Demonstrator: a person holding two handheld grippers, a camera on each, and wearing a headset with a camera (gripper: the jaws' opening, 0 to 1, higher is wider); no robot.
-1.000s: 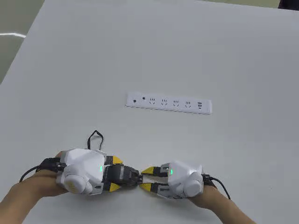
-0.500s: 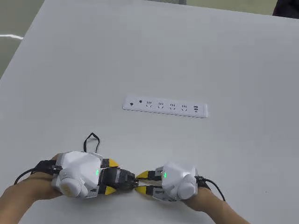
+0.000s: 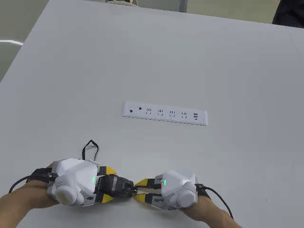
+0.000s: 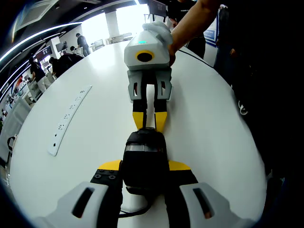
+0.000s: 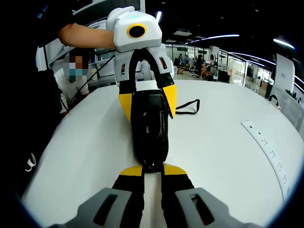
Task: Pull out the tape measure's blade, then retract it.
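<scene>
Hardly anything has shifted over the last second: both grippers sit nose to nose near the front edge of the white table, just as before, and only the headset's framing has drifted. On the left, the left gripper lies low on the tabletop. Its yellow-tipped jaws are clamped on either side of the black tape measure, which rests on the table between the two tools. A thin black strap loop lies on the surface just behind that gripper. Immediately to the right, the right gripper meets the tape measure head-on. Its jaws are drawn close together and nip the small dark end piece at the tape measure's mouth. Farther back, well apart from the tools, a white power strip lies flat.
</scene>
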